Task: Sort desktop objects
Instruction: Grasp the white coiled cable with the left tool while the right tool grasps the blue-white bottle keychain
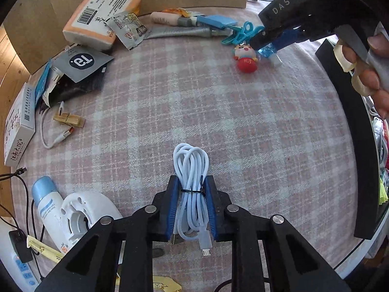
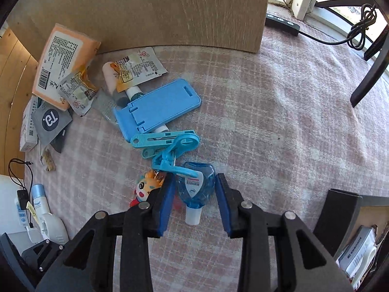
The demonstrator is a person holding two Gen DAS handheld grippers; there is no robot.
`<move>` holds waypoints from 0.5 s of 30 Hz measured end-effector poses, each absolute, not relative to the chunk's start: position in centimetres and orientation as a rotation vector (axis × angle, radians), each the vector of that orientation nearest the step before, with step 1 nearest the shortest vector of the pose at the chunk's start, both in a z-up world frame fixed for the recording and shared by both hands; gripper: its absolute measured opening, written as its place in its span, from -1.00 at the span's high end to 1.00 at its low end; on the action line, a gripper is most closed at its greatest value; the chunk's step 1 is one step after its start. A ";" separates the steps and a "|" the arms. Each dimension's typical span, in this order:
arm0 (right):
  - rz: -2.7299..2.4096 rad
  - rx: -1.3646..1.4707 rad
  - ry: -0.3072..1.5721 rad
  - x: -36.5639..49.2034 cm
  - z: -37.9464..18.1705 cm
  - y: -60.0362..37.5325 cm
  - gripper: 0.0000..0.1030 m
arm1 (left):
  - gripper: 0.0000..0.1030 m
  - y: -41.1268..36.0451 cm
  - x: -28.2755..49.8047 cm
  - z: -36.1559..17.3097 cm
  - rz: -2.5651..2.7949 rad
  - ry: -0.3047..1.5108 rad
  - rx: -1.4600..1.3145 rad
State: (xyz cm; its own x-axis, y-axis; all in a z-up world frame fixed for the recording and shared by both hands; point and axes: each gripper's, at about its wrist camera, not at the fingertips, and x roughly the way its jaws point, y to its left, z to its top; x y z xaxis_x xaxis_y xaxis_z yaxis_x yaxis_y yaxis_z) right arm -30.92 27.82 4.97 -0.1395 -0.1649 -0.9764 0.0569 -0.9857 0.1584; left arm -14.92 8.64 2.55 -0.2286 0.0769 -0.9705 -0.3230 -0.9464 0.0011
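Note:
A coiled white USB cable [image 1: 190, 160], bound with a black tie, lies on the pink checked cloth [image 1: 218, 112]. My left gripper [image 1: 191, 180] points down over it, and its blue pads press on both sides of the coil. A small blue sanitizer bottle [image 2: 195, 189] with a white cap lies between the pads of my right gripper [image 2: 195, 177], with a thin gap on each side. The left wrist view shows the right gripper [image 1: 261, 46] at the far right, held by a hand [image 1: 369, 73], its tips down at the blue bottle [image 1: 267, 51].
A small doll [image 2: 145, 187] and blue plastic clips [image 2: 167, 146] touch the bottle's left and far sides. Beyond lie a blue phone stand [image 2: 158, 104], sachets and an orange tissue pack [image 1: 102, 12]. A wooden peg [image 1: 69, 119], spray bottle [image 1: 46, 202] and black bin [image 1: 359, 146] ring the cloth.

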 end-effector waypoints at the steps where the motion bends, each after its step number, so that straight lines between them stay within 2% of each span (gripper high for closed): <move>1: -2.268 1.954 -0.097 -30.9 5.0 27.6 0.37 | 0.61 8.4 -15.0 2.6 2.270 0.280 -1.767; 5: -2.266 1.944 -0.055 -30.1 5.1 27.7 0.40 | 0.62 7.4 -15.2 2.7 2.305 0.212 -1.774; 10: -2.241 1.937 -0.157 -27.6 5.2 29.4 0.40 | 0.62 5.4 -14.4 3.0 2.305 0.074 -1.780; 15: -2.267 1.897 -0.240 -23.8 5.5 30.9 0.40 | 0.63 8.5 -9.5 3.6 2.314 0.011 -1.769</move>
